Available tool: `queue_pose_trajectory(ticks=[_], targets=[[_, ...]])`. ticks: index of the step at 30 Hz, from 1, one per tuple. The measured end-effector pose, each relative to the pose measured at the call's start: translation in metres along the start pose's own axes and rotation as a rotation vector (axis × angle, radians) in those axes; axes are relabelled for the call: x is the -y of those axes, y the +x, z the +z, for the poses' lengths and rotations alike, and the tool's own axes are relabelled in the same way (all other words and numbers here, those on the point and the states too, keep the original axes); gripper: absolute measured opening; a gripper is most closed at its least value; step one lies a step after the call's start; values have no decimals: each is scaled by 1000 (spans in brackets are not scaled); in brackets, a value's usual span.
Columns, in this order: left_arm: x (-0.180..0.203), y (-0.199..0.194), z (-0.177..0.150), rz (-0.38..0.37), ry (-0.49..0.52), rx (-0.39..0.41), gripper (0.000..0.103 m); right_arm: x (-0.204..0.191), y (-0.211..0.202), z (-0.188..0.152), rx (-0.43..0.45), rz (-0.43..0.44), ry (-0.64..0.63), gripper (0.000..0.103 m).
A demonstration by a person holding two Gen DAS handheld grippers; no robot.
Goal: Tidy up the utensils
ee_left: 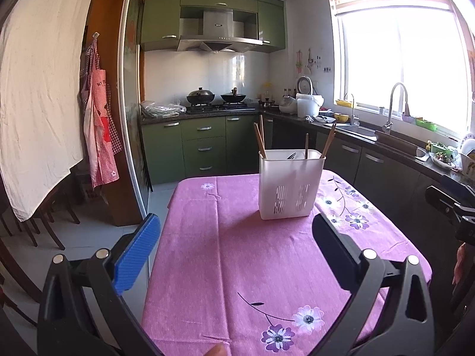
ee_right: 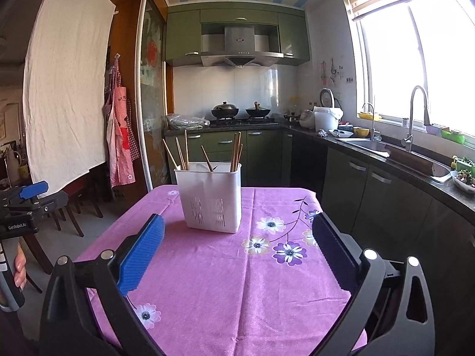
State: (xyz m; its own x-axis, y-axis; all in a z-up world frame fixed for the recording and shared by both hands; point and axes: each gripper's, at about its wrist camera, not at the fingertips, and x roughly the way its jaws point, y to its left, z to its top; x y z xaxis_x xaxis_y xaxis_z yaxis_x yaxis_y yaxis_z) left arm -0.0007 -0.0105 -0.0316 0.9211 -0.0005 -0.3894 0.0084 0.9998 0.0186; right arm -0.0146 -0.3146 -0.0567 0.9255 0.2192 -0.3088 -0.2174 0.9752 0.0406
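Left wrist view showed the left gripper (ee_left: 236,255) spread wide and empty, the white utensil holder (ee_left: 291,185) ahead of it, chopsticks (ee_left: 259,142) upright inside; the right gripper (ee_right: 237,255) likewise gaped empty, probably approaching.

Green cabinets (ee_left: 204,136) line a kitchen (striped ceiling) with bright window (ee_left: 397,59).

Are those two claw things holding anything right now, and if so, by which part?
Nothing is held. The left gripper and right gripper both gape open above the pink tablecloth, short of the white utensil holder.
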Motion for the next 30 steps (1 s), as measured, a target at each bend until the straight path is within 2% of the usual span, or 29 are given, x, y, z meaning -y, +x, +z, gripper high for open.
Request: queue_pose_trajectory(ticks=[30], targets=[[1, 0, -3, 4, -6, -8, 97, -1, 9, 3, -11, 30, 0, 98]])
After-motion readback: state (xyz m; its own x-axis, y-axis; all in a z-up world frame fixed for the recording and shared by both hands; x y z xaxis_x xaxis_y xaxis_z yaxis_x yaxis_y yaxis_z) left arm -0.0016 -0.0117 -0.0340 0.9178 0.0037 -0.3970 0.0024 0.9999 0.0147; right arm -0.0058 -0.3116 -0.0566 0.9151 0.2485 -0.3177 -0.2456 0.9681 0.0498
